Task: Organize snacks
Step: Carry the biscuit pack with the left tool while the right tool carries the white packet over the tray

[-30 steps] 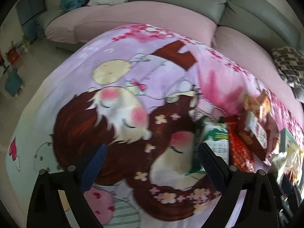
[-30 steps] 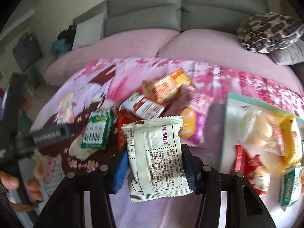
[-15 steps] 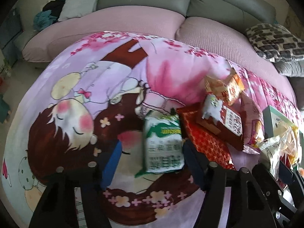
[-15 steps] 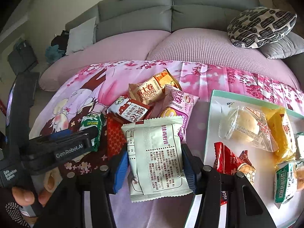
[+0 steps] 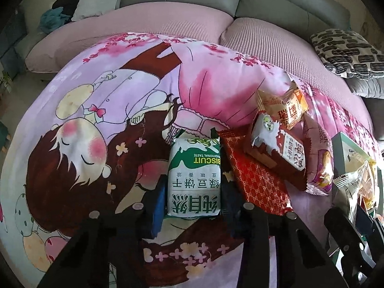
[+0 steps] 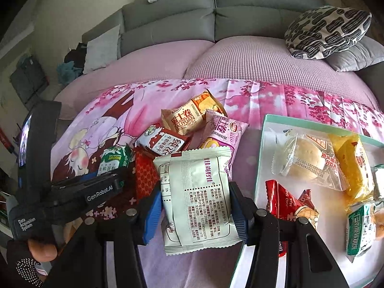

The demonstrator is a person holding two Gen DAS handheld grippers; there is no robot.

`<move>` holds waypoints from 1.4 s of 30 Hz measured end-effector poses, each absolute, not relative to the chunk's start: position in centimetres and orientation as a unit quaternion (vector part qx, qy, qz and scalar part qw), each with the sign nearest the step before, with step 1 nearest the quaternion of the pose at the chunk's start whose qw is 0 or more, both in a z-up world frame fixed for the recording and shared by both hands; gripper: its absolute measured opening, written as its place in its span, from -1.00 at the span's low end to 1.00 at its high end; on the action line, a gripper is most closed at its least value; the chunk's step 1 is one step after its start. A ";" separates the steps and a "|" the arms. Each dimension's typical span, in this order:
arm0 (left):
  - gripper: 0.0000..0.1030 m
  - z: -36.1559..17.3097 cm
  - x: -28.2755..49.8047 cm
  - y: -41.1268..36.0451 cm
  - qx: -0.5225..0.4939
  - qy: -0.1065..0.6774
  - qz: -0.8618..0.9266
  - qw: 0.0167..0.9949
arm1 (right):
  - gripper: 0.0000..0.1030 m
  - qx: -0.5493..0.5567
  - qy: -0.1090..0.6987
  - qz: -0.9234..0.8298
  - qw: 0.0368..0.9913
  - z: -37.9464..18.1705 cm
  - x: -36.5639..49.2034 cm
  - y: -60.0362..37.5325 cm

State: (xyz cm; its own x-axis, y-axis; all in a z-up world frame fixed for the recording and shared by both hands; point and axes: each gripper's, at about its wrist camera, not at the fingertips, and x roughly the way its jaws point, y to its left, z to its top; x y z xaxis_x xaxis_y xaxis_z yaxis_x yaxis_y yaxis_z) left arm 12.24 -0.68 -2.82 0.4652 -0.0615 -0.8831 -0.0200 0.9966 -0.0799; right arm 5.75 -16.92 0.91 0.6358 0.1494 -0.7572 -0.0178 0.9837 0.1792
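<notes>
A green and white biscuit packet [image 5: 194,175] lies on the cartoon-print cloth [image 5: 96,120]. My left gripper [image 5: 194,188] is shut on it, with a blue pad pressed against each long side. The right wrist view shows the same packet [image 6: 114,159] sticking out past the left gripper [image 6: 112,176]. My right gripper [image 6: 194,206] is shut on a white snack packet [image 6: 199,192] and holds it above the cloth, just left of a white tray [image 6: 266,124] with a teal rim.
A red patterned pack [image 5: 254,177], a brown and white pack [image 5: 283,148], an orange roll pack [image 5: 285,105] and a purple pack [image 5: 319,158] are piled right of the biscuit packet. The tray holds a bun pack [image 6: 304,156], a yellow pack [image 6: 352,165] and others. A grey sofa [image 6: 192,12] stands behind.
My left gripper moved right across the cloth to the green biscuit packet, and its jaws closed from wide open onto it. The right gripper kept its hold on the white packet.
</notes>
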 end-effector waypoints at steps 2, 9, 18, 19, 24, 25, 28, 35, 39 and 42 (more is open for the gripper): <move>-0.19 -2.4 12.1 -0.7 -0.042 0.512 -0.013 0.858 | 0.07 0.079 0.422 0.046 0.902 1.1 5.7 -17.0; -0.19 0.5 10.9 -0.7 -0.048 0.475 -0.013 0.878 | 0.07 0.091 0.410 0.045 0.907 2.1 5.2 -17.8; -0.19 3.4 9.6 -2.9 -0.049 0.440 -0.036 0.896 | 0.07 0.112 0.391 0.030 0.913 3.4 4.3 -20.0; -0.19 3.7 9.5 -3.3 -0.048 0.437 -0.041 0.897 | 0.07 0.115 0.389 0.026 0.914 3.5 4.2 -20.5; -0.19 4.5 8.8 -6.2 -0.036 0.429 -0.077 0.900 | 0.07 0.139 0.377 -0.010 0.916 4.1 3.2 -24.0; -0.19 4.7 8.6 -6.8 -0.033 0.428 -0.085 0.899 | 0.07 0.145 0.375 -0.019 0.915 4.2 2.9 -24.9; -0.19 5.0 8.0 -9.0 -0.019 0.425 -0.111 0.898 | 0.07 0.161 0.363 -0.049 0.916 4.8 1.8 -27.6; -0.19 4.8 6.0 -14.7 0.019 0.428 -0.179 0.886 | 0.07 0.202 0.341 -0.124 0.910 5.3 -1.0 -34.0; -0.19 4.6 4.9 -17.4 0.034 0.430 -0.212 0.877 | 0.07 0.209 0.334 -0.165 0.904 5.4 -2.5 -37.0; -0.19 4.8 4.6 -19.2 0.043 0.427 -0.230 0.873 | 0.07 0.225 0.323 -0.189 0.900 5.3 -3.6 -39.4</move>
State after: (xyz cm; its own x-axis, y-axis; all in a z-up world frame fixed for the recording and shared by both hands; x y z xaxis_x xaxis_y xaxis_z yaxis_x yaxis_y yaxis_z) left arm 4.60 -19.25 4.78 0.5296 -0.3650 -0.7658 0.4386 0.8905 -0.1211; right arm -3.60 -39.43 5.29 0.7202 -0.1954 -0.6657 0.4862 0.8267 0.2832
